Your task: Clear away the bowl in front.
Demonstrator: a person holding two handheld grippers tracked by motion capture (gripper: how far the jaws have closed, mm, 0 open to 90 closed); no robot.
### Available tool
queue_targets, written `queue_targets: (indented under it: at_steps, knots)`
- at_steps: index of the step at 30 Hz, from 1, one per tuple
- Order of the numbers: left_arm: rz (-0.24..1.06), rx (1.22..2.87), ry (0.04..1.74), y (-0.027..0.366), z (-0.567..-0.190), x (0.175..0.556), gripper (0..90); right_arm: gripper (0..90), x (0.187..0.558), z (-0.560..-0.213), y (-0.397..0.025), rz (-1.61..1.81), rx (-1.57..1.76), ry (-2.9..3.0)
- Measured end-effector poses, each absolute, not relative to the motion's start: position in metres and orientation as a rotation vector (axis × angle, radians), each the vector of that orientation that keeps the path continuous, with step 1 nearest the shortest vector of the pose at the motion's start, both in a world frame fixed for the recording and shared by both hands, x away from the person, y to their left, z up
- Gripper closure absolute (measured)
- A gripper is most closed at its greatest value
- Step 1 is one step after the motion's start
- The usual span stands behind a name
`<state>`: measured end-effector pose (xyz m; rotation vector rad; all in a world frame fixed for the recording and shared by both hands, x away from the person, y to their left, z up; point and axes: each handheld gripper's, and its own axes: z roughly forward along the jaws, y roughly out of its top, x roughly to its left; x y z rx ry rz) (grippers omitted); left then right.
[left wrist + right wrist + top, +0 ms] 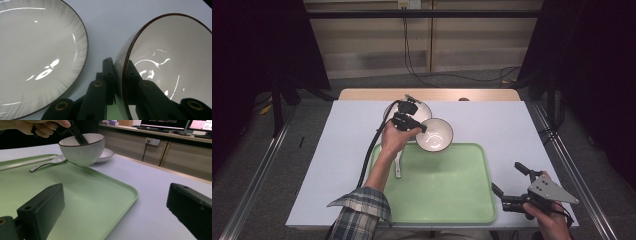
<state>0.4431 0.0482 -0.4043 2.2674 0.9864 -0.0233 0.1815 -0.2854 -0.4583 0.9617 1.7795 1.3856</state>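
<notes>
A white bowl (435, 135) with a dark rim sits at the far edge of the green tray (447, 200). My left gripper (412, 122) is shut on the bowl's rim, one jaw inside and one outside. In the left gripper view the jaws pinch the bowl (170, 62) wall at its left side, and my left gripper (119, 72) points over the table. A white plate (421, 107) lies just behind the bowl. My right gripper (507, 176) stands open by the tray's right front corner, with nothing between its fingers (42, 207). From there the bowl (82, 147) looks slightly tilted.
A white spoon (398, 165) lies on the tray's left part, its bowl end near the held bowl. The plate (37, 55) rests on the pale table cover (492, 120). A wooden table edge and cables lie beyond.
</notes>
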Motion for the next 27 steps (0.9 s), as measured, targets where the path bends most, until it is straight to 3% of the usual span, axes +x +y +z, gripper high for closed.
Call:
queue_targets:
  at_steps: [27]
  knots:
    - [-0.154, 2.327, 0.96, -0.02, -0.438, 0.436, 82.7, 0.5, 0.182, -0.459, -0.284, 1.414, 0.949, 1.775]
